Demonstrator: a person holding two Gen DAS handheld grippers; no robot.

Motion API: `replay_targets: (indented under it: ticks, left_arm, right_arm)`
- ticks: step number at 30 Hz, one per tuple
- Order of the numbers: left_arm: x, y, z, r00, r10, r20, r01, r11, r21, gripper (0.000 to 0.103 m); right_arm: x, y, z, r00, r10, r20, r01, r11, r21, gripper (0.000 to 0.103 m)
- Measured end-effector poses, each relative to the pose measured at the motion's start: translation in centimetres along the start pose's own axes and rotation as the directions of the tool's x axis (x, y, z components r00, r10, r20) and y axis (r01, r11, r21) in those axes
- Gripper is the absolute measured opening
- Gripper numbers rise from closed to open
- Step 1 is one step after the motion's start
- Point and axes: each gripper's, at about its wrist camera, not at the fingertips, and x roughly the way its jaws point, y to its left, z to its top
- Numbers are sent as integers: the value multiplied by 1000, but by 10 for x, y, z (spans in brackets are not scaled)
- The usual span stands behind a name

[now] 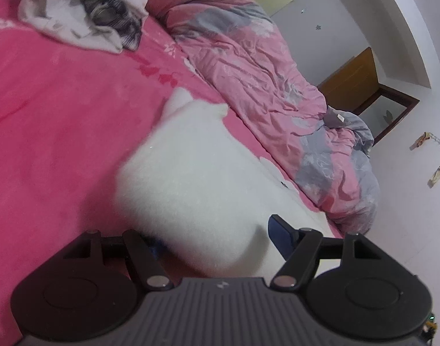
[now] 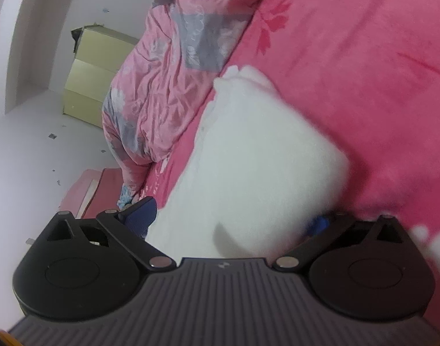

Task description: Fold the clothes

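Garment: a white fleecy garment [image 1: 197, 178] is seen lying on the pink bed [image 1: 52, 121], near the bed's side where a crumpled quilt [image 1: 257, 66] is bunched along the edge; the same garment [image 2: 263, 158] fills the middle of the right wrist view.
State of fold: it appears already doubled into a thick block, with 1 narrow end pointing away from both cameras; how many layers it has cannot be told.
Left gripper [image 1: 214, 239]: its jaws are parted around the near end of the garment; 1 blue pad is clear of the cloth, the other is mostly hidden by it, so no squeeze is shown.
Right gripper [image 2: 234, 219]: its jaws are spread wide, straddling the near end; no pinch on the cloth is seen.
Handling: the cloth is judged soft, light and limp; it will sag and slide open if lifted by 1 layer.
Where to grip: the near corners are best taken through all layers at once.
Other: a second heap of clothes [image 1: 84, 11] is left at the bed's far corner.
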Motion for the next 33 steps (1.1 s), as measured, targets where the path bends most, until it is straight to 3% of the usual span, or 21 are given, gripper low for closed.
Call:
replay_targets:
  ticks: [3, 5, 6, 7, 10, 13, 24, 33]
  left_arm:
    - [8, -7, 1, 1000, 23, 10, -23, 999, 22, 61]
    - [12, -9, 3, 999, 36, 2, -36, 999, 24, 46]
    - [13, -9, 4, 999, 38, 0, -38, 999, 18, 41]
    - [13, -9, 5, 999, 40, 2, -40, 999, 18, 37]
    - [10, -13, 5, 999, 51, 9, -51, 998, 29, 28]
    - [4, -16, 6, 999, 52, 13, -52, 998, 37, 21]
    - [-46, -23, -1, 1000, 22, 16, -23, 998, 54, 15]
    - [-131, -8, -37, 998, 2, -64, 3, 997, 83, 15]
  right_arm:
    - [8, 1, 4, 1000, 22, 20, -22, 1000, -18, 102]
    - [14, 4, 5, 999, 17, 35, -16, 999, -44, 97]
    - [16, 5, 5, 999, 8, 40, -6, 998, -64, 89]
    - [19, 7, 5, 999, -3, 45, 7, 996, -86, 73]
    - [28, 0, 6, 998, -38, 44, 41, 996, -74, 41]
    - [29, -7, 9, 999, -18, 48, 20, 999, -39, 23]
    - [-5, 6, -6, 999, 31, 37, -29, 998, -64, 18]
    - [-81, -6, -49, 996, 67, -50, -68, 997, -18, 18]
